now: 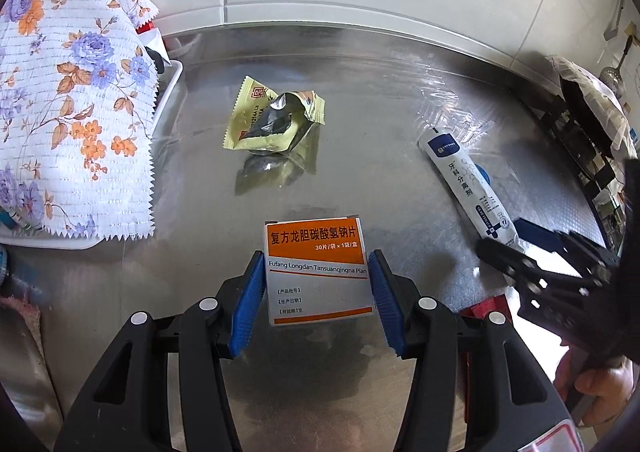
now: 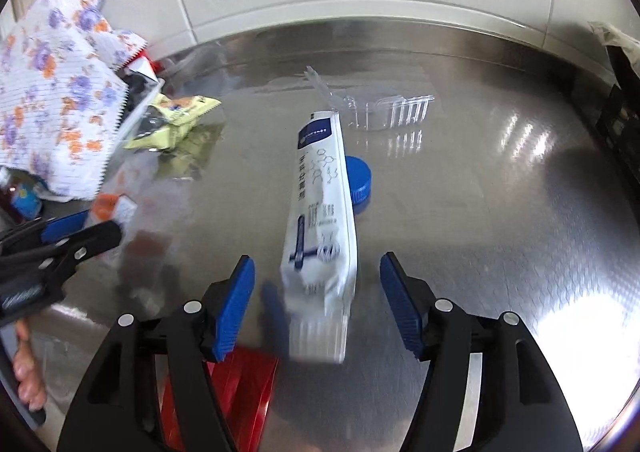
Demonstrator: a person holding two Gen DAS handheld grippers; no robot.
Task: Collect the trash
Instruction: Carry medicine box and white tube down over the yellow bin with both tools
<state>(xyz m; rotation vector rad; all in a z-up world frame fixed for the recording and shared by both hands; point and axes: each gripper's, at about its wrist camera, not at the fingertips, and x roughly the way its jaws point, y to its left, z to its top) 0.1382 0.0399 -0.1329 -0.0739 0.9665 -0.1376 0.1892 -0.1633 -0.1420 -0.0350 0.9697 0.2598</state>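
Note:
My left gripper (image 1: 318,284) is shut on an orange and grey medicine box (image 1: 318,272), held above the steel counter. A crumpled yellow wrapper (image 1: 274,120) lies farther ahead, and shows in the right wrist view (image 2: 172,120) too. My right gripper (image 2: 318,300) is open, its jaws either side of the near end of a white and blue pouch (image 2: 320,220) lying on the counter. The pouch shows at the right of the left wrist view (image 1: 468,184), with my right gripper (image 1: 520,248) beside it. A blue bottle cap (image 2: 358,180) lies under the pouch's right edge.
A white tray (image 1: 168,92) at the left holds items under a floral cloth (image 1: 68,100). A clear plastic blister tray (image 2: 384,110) lies beyond the pouch. A red object (image 2: 240,384) sits at the near edge. A dark stove (image 1: 580,140) stands on the right. A tiled wall backs the counter.

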